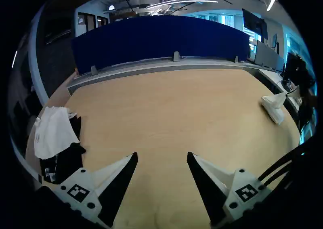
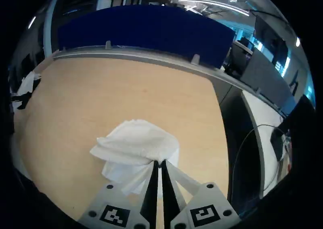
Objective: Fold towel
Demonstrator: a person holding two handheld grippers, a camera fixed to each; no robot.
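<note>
Light wooden table (image 1: pixel 173 108) bears a crumpled white towel (image 2: pixel 135 148) and white-and-black cloths (image 1: pixel 54 138).

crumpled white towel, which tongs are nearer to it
Right. The right tongs are shut on the crumpled white towel; the left tongs hang open over the wooden table, far from it.

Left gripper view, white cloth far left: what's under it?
Black fabric sticks out from under the white cloth, below and to its right. How far it runs beneath, and anything else there, is covered.
</note>
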